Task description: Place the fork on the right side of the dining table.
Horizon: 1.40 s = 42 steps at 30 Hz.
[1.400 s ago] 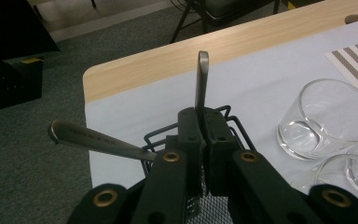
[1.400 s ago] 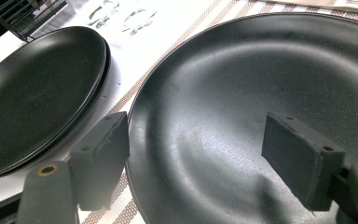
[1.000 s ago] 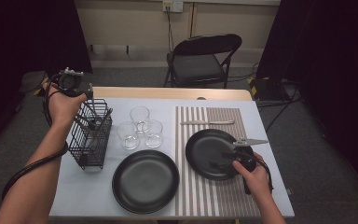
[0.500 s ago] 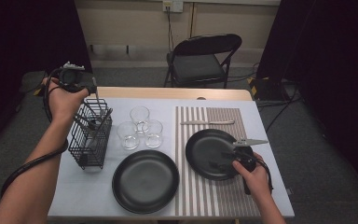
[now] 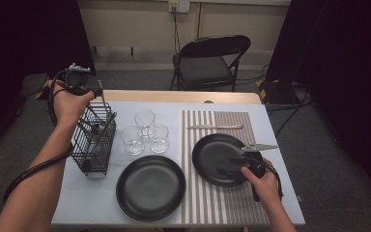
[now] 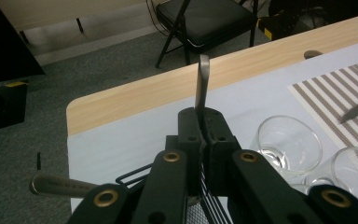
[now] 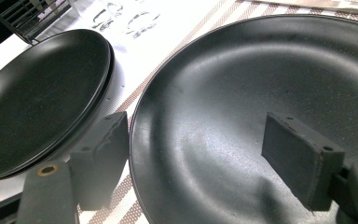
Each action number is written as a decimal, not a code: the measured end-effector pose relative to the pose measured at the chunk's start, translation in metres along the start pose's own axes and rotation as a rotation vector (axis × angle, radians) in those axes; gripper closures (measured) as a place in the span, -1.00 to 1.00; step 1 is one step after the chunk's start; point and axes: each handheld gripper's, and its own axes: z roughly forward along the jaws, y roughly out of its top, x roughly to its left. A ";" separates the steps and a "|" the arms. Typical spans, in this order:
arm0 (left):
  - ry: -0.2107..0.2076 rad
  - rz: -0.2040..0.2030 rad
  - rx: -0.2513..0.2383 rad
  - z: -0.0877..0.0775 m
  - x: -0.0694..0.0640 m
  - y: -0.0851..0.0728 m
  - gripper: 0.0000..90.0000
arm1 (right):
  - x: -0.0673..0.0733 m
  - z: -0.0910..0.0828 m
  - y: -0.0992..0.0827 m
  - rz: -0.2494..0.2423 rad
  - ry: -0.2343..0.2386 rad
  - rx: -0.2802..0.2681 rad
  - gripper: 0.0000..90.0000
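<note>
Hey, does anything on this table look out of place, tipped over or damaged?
Nothing looks spilled or broken. The one oddity: the wire basket leans sideways rather than standing square, with utensil handles poking out. The left gripper is clamped on a metal utensil above it. Plates and glasses sit upright.

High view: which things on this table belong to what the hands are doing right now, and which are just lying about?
In hand:
- left claw, shut on a metal utensil
- wire basket below it
- right claw, open across the rim of the black plate on the mat

Lying about:
- second black plate
- three glasses
- knife
- folding chair
</note>
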 end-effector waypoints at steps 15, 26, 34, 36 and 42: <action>-0.011 -0.017 -0.002 0.007 -0.003 -0.012 0.94 | 0.001 0.000 0.001 -0.003 0.002 -0.001 -0.51; -0.002 -0.010 -0.005 0.005 -0.005 -0.014 0.94 | 0.002 0.000 0.001 -0.009 0.000 -0.001 -0.51; 0.007 0.003 -0.007 0.004 -0.007 -0.015 0.94 | 0.003 0.001 0.002 -0.010 0.003 0.000 -0.51; 0.014 0.000 -0.006 0.007 -0.007 -0.015 0.89 | 0.003 0.001 0.002 -0.011 0.003 0.001 -0.51; 0.018 -0.023 -0.019 0.022 -0.007 -0.014 0.71 | 0.003 0.000 0.002 -0.010 0.005 0.001 -0.51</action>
